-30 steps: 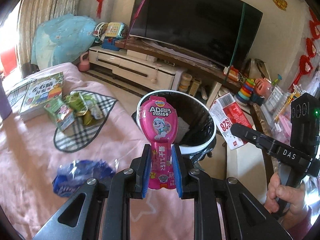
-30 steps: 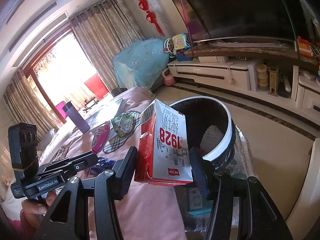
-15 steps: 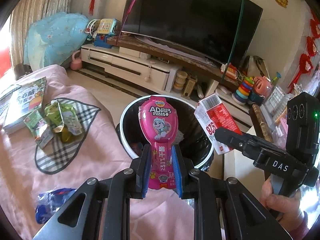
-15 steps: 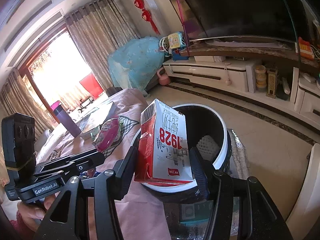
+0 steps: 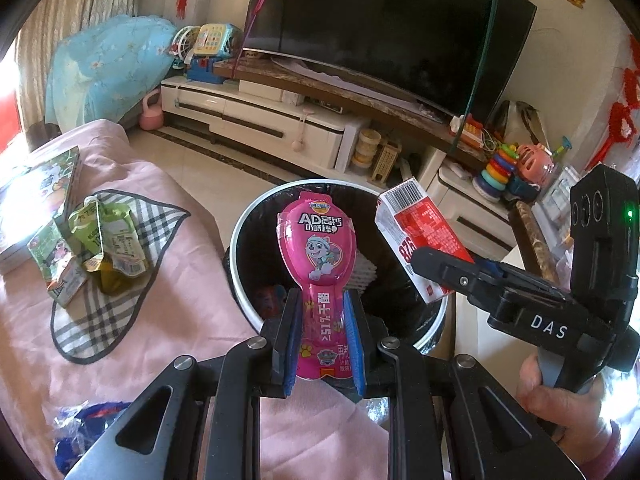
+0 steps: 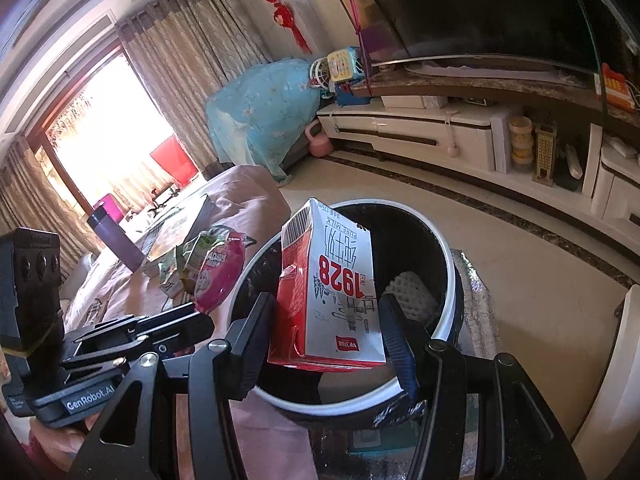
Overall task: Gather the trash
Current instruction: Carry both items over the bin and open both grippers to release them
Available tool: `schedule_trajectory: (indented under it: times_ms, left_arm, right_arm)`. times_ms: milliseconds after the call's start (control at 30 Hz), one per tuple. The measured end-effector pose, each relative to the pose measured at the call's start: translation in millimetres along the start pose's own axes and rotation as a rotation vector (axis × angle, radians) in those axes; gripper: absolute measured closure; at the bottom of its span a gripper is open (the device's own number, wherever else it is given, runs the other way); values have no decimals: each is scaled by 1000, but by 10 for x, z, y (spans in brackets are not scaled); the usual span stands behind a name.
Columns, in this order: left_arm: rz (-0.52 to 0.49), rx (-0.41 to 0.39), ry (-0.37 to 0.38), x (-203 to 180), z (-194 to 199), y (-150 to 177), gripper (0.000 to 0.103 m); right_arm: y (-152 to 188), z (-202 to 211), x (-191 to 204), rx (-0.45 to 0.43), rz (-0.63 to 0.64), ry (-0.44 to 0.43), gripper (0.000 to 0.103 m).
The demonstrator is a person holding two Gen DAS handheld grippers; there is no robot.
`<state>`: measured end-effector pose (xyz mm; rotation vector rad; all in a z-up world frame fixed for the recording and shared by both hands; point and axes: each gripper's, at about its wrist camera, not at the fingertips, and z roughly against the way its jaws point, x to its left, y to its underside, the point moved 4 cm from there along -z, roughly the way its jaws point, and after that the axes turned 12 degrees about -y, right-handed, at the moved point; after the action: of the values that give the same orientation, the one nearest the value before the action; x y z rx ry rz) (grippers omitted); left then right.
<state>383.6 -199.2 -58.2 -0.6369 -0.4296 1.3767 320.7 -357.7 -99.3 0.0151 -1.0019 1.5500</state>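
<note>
Pouch [image 5: 316, 248] pinched at narrow neck by left gripper [image 5: 320, 340], over bin [image 5: 240, 248]; light, floppy, slick film. Carton [image 6: 332, 280] clamped across sides by right gripper [image 6: 328, 332]; light, crushable.

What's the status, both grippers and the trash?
Left gripper shut on pink cheese-stick wrapper. Right gripper shut on milk carton. Both by trash bin. Nothing blocking.
</note>
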Motion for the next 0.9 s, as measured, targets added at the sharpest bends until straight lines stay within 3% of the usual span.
schedule_trajectory:
  times_ms: [467,600,900]
  left_arm:
    - [6,17,-4,-53,-122,-64,81]
    - [43,4,-33,10,-69,-62,48]
    - [102,-30,-24,231,324,272,44]
  right_arm:
    - [-110,-141,-84,10,-5,18,48]
    - [-89,-185,-106,34,-15,5,43]
    - [15,-45,-29,-17,-45,-23,22]
